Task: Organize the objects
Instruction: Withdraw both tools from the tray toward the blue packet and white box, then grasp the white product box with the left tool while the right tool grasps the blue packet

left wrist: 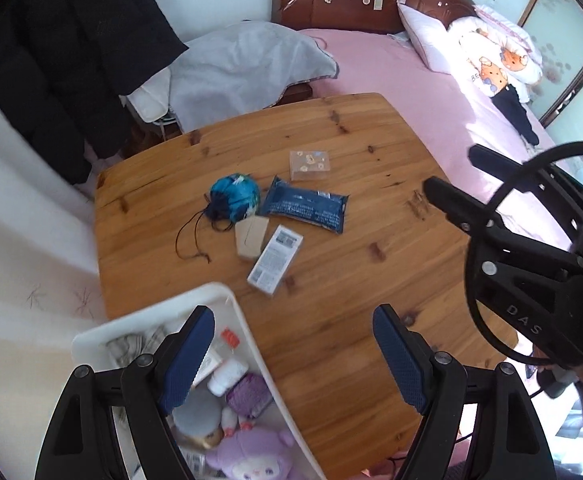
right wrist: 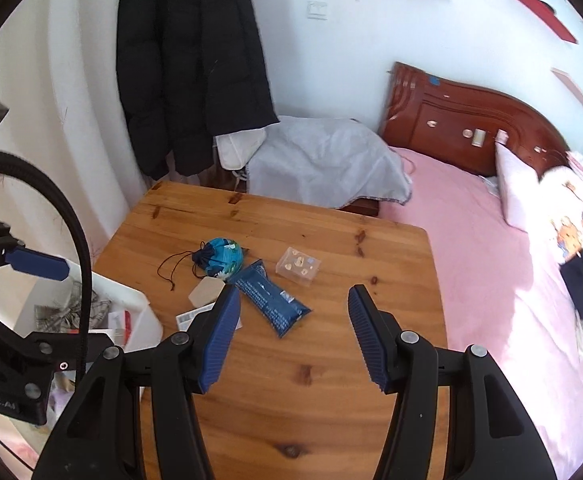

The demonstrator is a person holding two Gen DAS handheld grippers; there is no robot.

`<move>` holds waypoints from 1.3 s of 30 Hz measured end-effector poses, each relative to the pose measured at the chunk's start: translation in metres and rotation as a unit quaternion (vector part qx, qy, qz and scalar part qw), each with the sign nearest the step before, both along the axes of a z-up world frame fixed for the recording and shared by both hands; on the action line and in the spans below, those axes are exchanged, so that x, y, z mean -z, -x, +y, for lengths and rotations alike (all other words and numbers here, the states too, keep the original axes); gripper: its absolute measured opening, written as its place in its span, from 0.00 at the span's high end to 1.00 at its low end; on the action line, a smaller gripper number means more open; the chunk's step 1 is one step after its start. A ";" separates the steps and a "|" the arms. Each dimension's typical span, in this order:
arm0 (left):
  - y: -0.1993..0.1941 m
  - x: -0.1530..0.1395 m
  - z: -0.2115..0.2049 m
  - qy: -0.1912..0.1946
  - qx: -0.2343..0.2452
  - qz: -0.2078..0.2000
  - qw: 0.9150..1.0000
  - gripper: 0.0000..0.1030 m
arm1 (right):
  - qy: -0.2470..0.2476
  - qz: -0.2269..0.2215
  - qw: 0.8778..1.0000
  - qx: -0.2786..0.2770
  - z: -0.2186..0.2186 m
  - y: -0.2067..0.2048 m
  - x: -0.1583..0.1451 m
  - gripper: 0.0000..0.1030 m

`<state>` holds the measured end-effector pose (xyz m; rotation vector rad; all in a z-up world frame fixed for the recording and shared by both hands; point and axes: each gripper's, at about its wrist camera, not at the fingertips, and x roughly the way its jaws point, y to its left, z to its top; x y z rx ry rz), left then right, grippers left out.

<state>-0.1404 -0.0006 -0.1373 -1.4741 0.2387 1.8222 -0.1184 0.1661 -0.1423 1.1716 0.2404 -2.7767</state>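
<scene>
On the wooden table [left wrist: 331,340] lie a blue drawstring pouch [left wrist: 235,196], a dark blue packet [left wrist: 305,208], a clear little box [left wrist: 310,165], a tan carton [left wrist: 251,236] and a white carton [left wrist: 275,258]. A white bin [left wrist: 247,328] at the near left corner holds a purple plush toy [left wrist: 247,456] and other small items. My left gripper [left wrist: 293,312] hangs open and empty over the bin's rim. In the right wrist view my right gripper [right wrist: 293,292] is open and empty above the table, just short of the packet [right wrist: 273,300], pouch [right wrist: 221,258] and clear box [right wrist: 298,266].
A bed with a pink sheet [left wrist: 431,92] and pillows borders the table's far and right sides. A black coat [right wrist: 195,60] hangs on the wall behind. A grey cloth [right wrist: 323,160] covers something at the table's far edge. One left gripper pad [right wrist: 37,266] shows above the bin [right wrist: 143,308].
</scene>
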 end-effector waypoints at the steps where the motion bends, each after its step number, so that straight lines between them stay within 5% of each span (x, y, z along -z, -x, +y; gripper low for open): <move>1: 0.003 0.004 0.007 0.005 0.010 0.002 1.000 0.20 | 0.001 -0.003 1.000 -0.007 0.002 0.005 0.003 0.41; 9: 0.019 0.043 0.052 0.046 0.082 0.033 0.995 0.20 | 0.026 -0.056 0.994 -0.088 0.011 0.066 0.058 0.42; 20: 0.032 0.093 0.077 0.078 0.164 -0.014 0.983 0.20 | 0.063 -0.170 0.975 -0.132 0.014 0.136 0.167 0.42; 29: 0.031 0.132 0.098 0.152 0.232 -0.022 0.960 0.20 | 0.060 -0.198 0.962 -0.177 0.006 0.146 0.189 0.42; 39: 0.028 0.159 0.105 0.200 0.269 -0.036 0.941 0.22 | 0.056 -0.191 0.963 -0.184 0.011 0.146 0.197 0.51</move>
